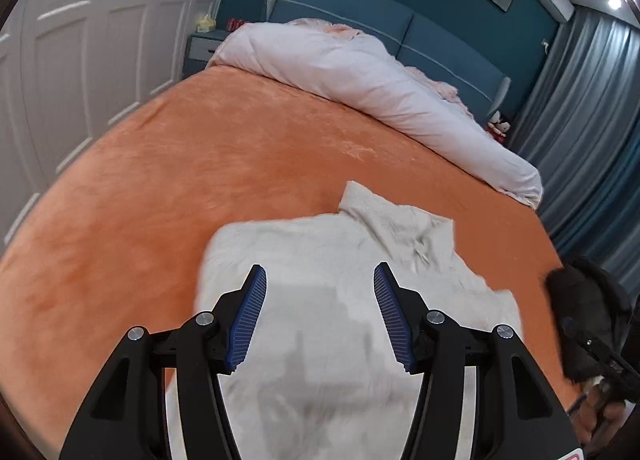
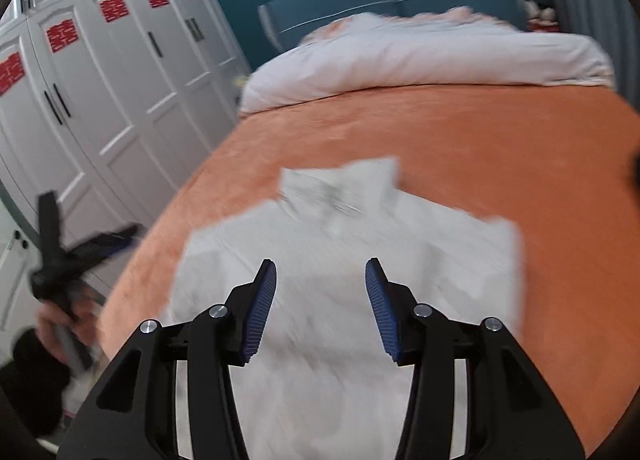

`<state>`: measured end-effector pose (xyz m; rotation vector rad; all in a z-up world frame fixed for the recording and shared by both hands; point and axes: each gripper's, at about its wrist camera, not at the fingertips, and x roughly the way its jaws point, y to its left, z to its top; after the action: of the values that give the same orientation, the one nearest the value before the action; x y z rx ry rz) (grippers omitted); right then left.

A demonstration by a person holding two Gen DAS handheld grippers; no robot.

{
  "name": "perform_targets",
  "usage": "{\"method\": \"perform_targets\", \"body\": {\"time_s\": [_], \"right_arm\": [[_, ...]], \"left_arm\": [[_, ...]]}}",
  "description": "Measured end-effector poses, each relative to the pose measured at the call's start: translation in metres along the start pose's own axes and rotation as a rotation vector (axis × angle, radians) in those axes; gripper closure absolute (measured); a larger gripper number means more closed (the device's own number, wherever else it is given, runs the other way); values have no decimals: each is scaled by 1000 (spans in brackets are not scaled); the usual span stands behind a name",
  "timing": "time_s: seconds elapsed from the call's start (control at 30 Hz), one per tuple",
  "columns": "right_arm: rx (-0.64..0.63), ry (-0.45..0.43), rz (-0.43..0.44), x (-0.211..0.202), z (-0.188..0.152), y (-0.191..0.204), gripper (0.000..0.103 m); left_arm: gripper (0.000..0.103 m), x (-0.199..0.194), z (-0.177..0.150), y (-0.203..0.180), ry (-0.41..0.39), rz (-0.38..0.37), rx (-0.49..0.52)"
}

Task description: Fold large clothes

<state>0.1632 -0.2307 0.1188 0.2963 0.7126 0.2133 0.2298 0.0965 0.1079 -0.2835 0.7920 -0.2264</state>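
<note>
A white garment (image 1: pixel 320 280) lies on the orange blanket (image 1: pixel 160 188), toward its near edge, well short of the pale duvet (image 1: pixel 360 72) at the headboard. Both the left gripper (image 1: pixel 320 292) and right gripper (image 2: pixel 320 284) hover above it, jaws parted and apparently empty, though the view is blurred.

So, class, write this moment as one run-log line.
left gripper: open, empty | right gripper: open, empty | white garment: partly folded, on orange bedspread | both grippers above garment
</note>
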Motion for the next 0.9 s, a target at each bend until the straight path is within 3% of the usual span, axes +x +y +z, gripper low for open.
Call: {"method": "perform_targets", "body": {"time_s": [0.2, 0.3, 0.53, 0.57, 0.6, 0.8, 0.9], "right_arm": [[-29, 62, 13, 136, 63, 30, 57], [-43, 66, -12, 188, 79, 38, 47], [-162, 193, -69, 289, 79, 68, 45], [-196, 219, -74, 302, 76, 73, 59], [-212, 225, -71, 308, 75, 74, 97], [87, 102, 38, 295, 74, 12, 102], [99, 141, -12, 316, 58, 4, 103]], "left_arm": [[49, 107, 9, -2, 65, 60, 9], [49, 141, -12, 17, 113, 102, -6], [48, 169, -43, 31, 67, 122, 63], [48, 170, -44, 31, 62, 120, 61], [48, 170, -46, 34, 53, 111, 52], [48, 173, -48, 36, 32, 97, 45], [48, 175, -50, 34, 32, 110, 60]]}}
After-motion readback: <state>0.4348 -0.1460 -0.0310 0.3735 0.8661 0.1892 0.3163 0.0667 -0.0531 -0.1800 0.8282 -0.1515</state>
